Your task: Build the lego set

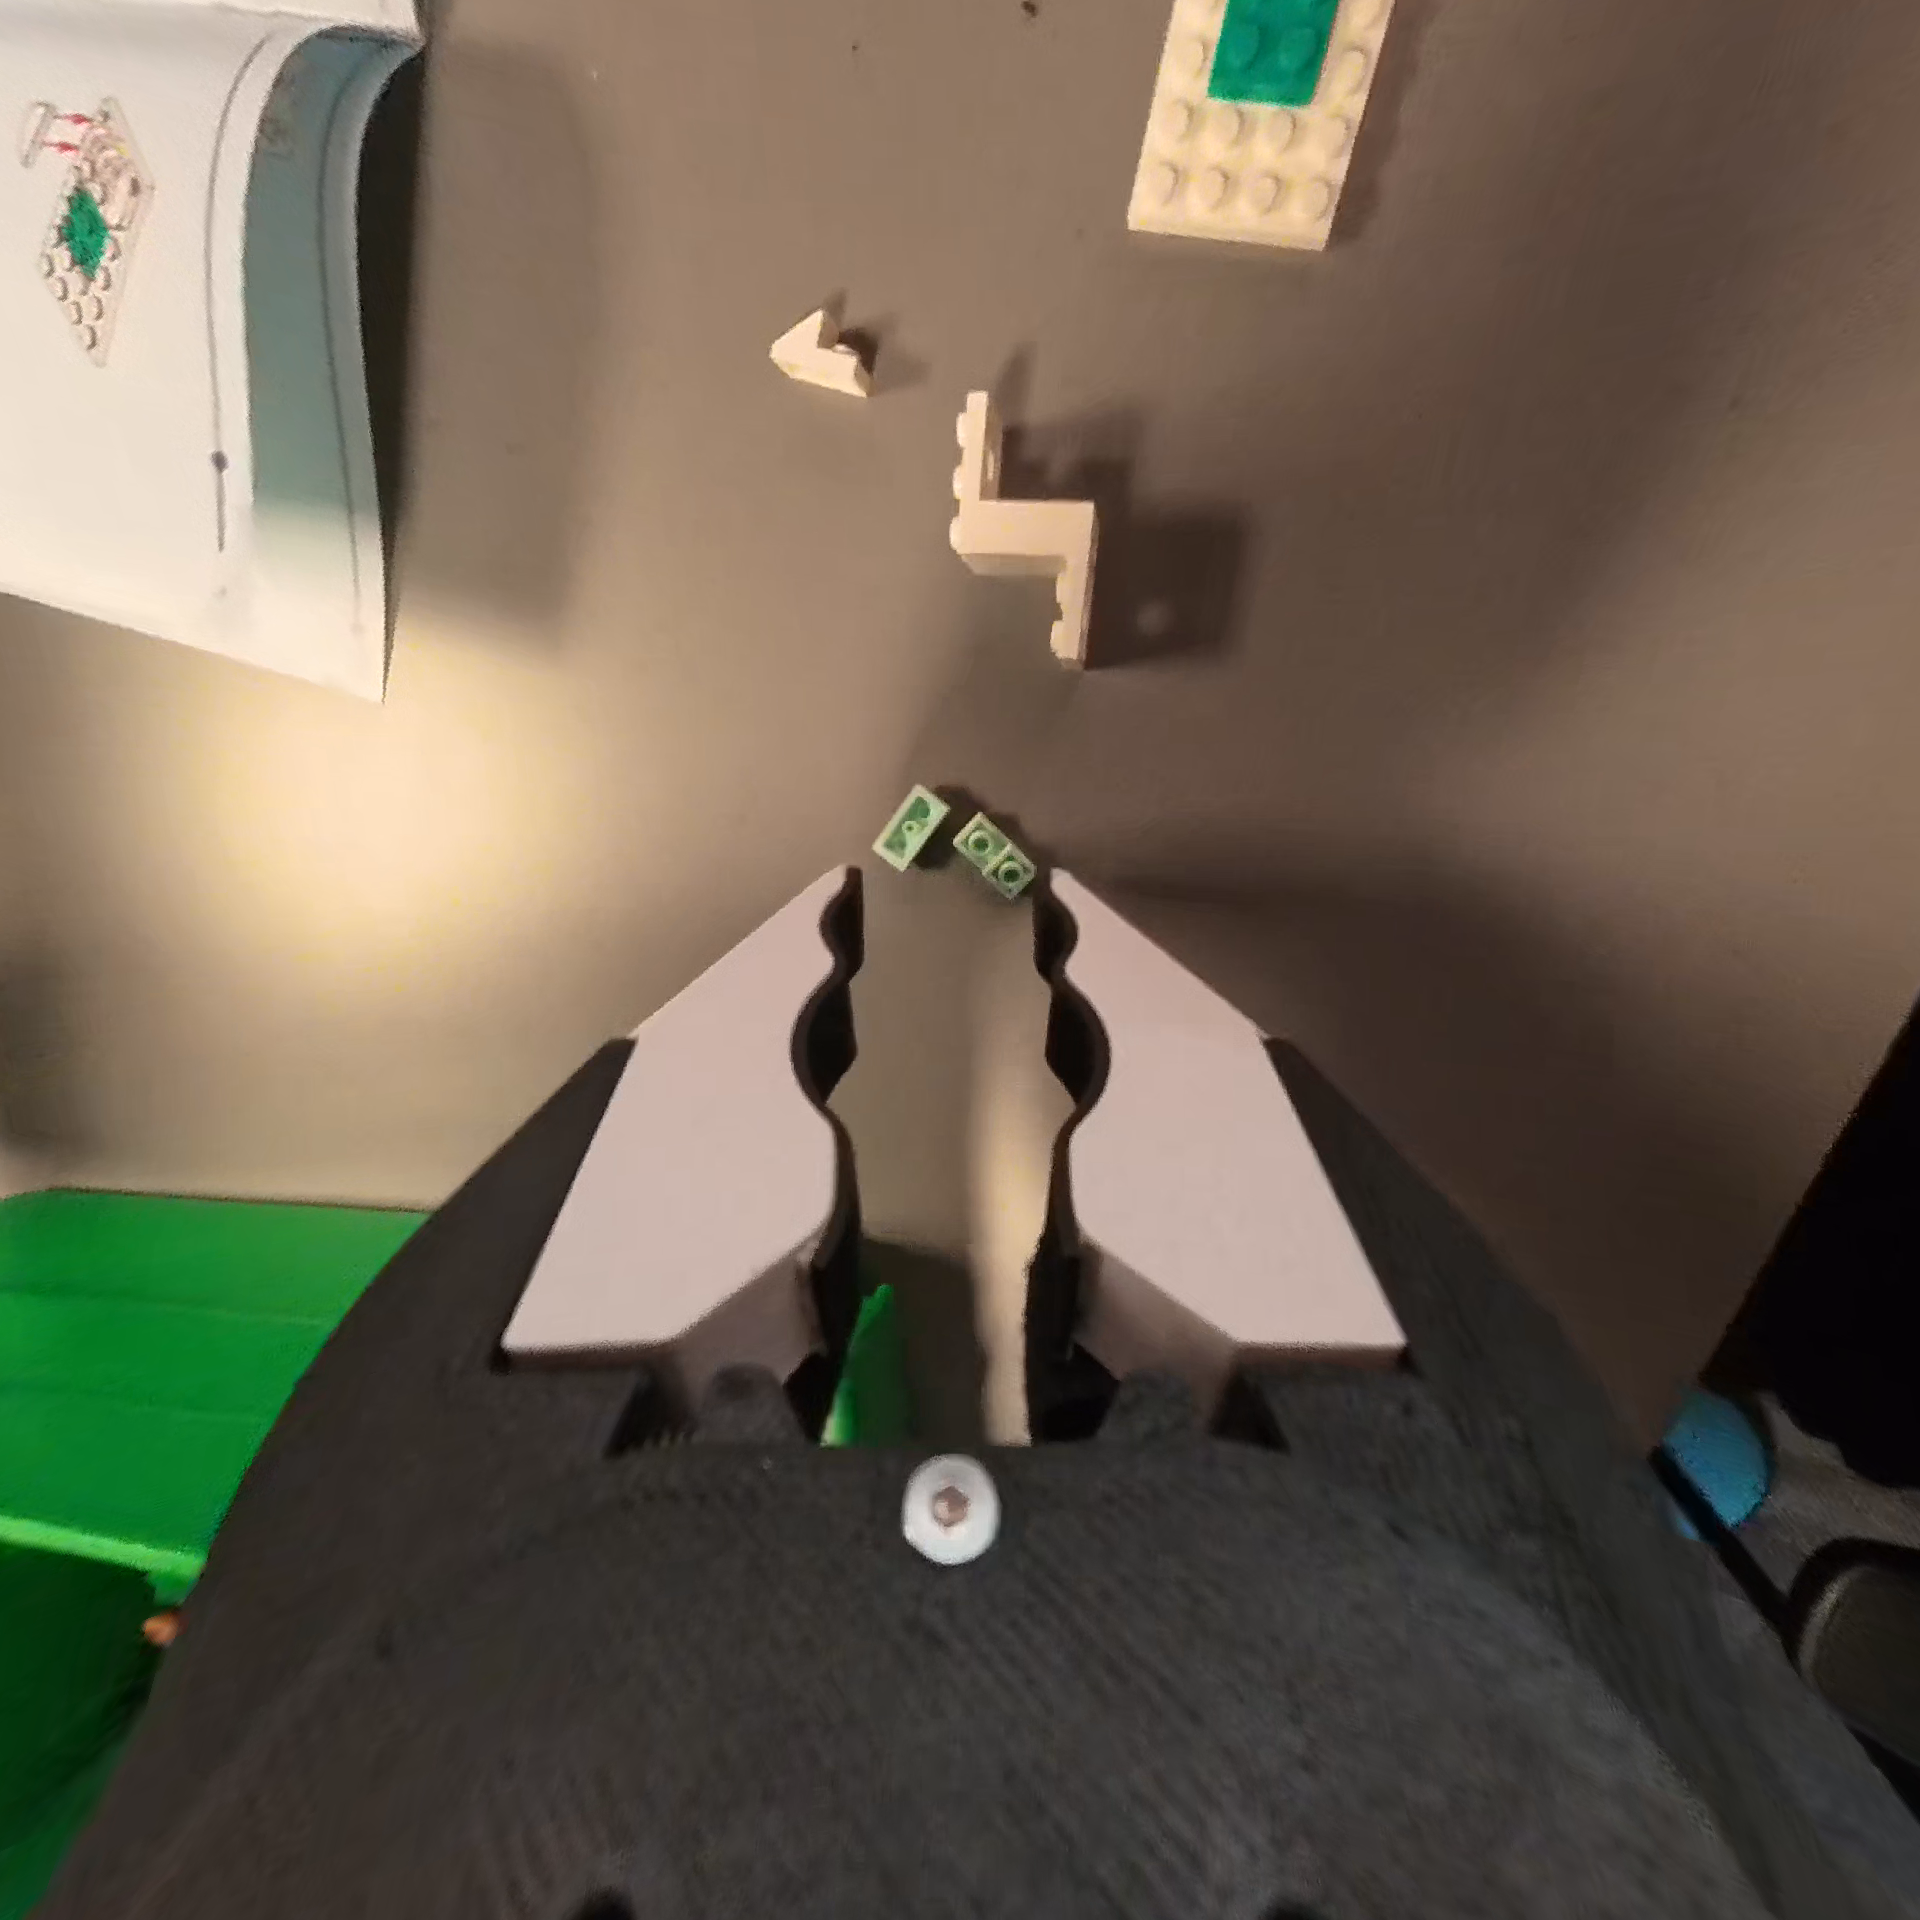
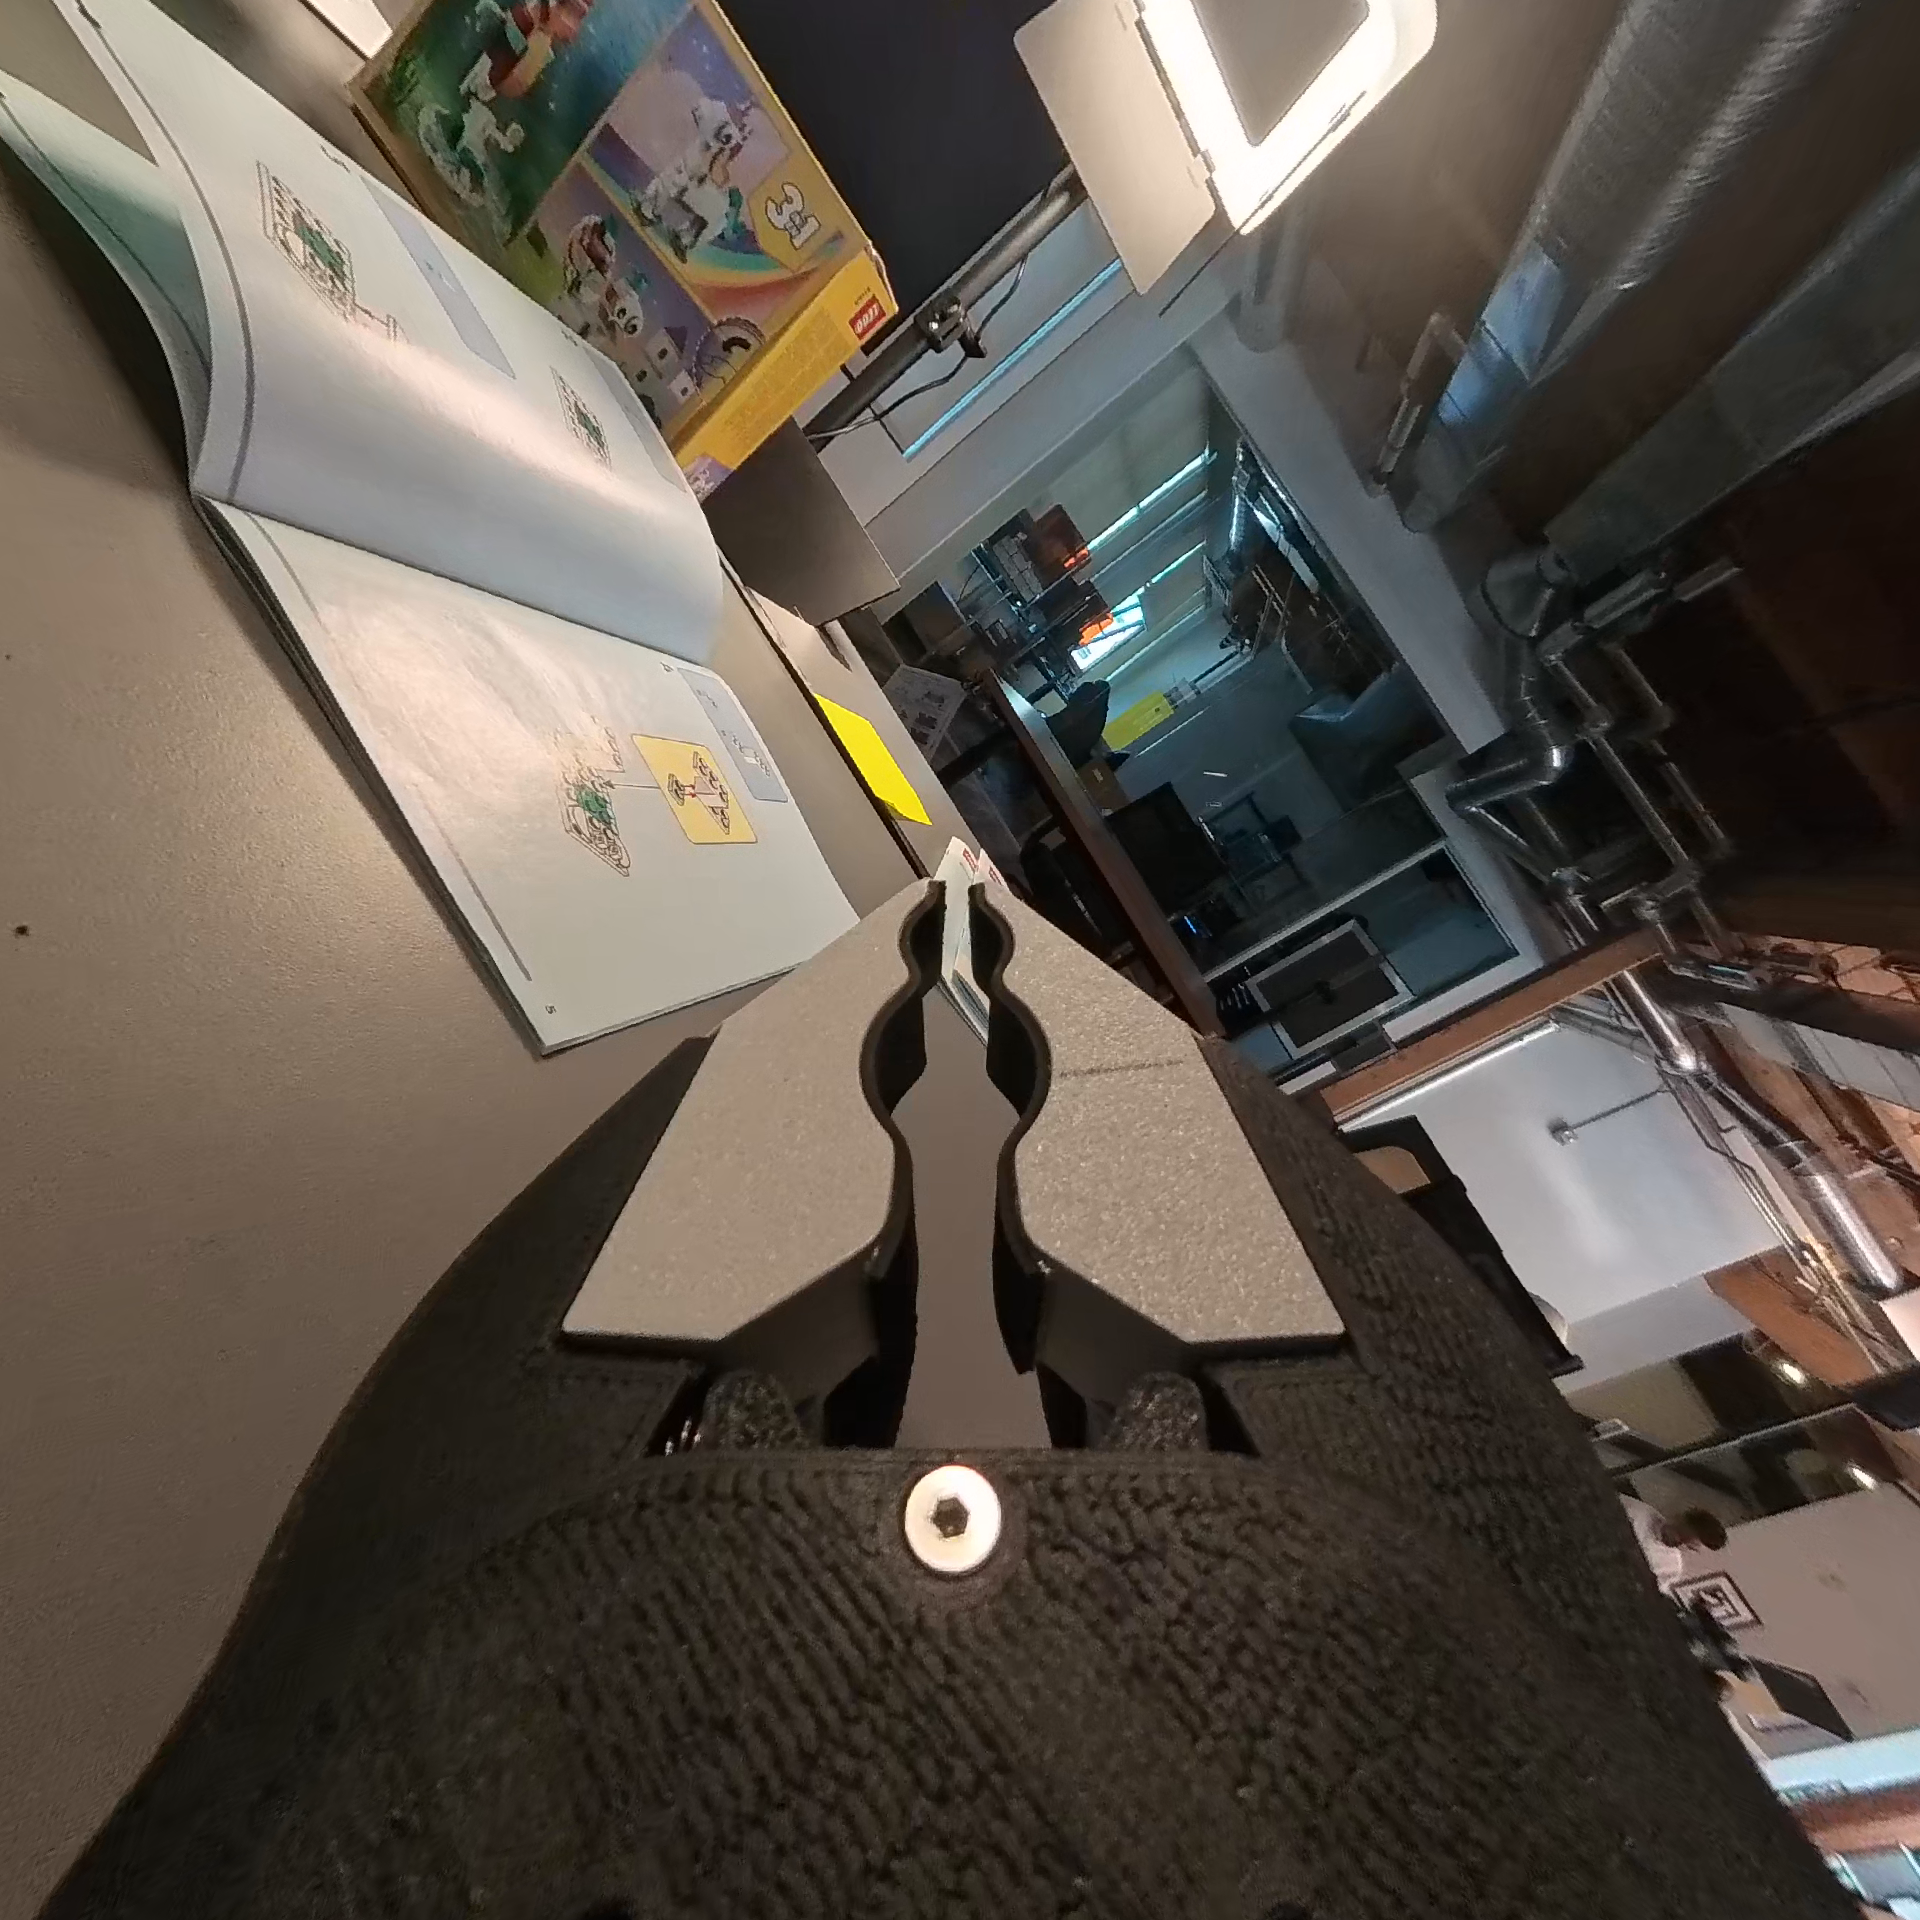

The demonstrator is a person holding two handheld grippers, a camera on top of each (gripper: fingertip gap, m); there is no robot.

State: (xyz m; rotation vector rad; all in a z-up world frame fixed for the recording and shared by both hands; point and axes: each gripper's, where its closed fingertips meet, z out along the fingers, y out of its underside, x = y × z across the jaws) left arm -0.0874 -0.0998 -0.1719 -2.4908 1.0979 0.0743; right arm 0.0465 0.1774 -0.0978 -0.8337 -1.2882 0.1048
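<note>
Lying on the grey table (image 1: 623, 883) just past the left gripper (image 1: 951, 878) tips are two small light-green lego pcs: one (image 1: 914, 828) at left, underside up, the other (image 1: 995, 855) at right, studs up, nearly touching each other. Left gripper jaws are spread apart w/ nothing between them, tips on either side of the pair but short of it; can't tell if they touch the table. Farther out sits a white stepped bracket pc (image 1: 1023, 525), standing on edge and casting a dark shadow to its right. Left of that and a bit farther, a small white wedge pc (image 1: 826, 358). Far right, a white studded plate (image 1: 1262, 125) w/ a dark green block (image 1: 1273, 52) pressed on its far half. Far left, an open instruction booklet (image 1: 125, 312), pages curling. Near left, a bright green surface (image 1: 156, 1351) below table edge.

Right gripper (image 2: 956, 894) is tilted sideways, off the pcs, aimed along the table toward the room. Jaws nearly together, a thin gap at the tips, nothing gripped. Left of it the same booklet (image 2: 468, 623) lies open flat, diagrams showing. Beyond that, the colourful lego box (image 2: 644, 208) stands on edge. Yellow sheet (image 2: 873, 774) lies near the far table edge. Lit lamp panel (image 2: 1247, 104) overhead; shelves, ducts in background.
</note>
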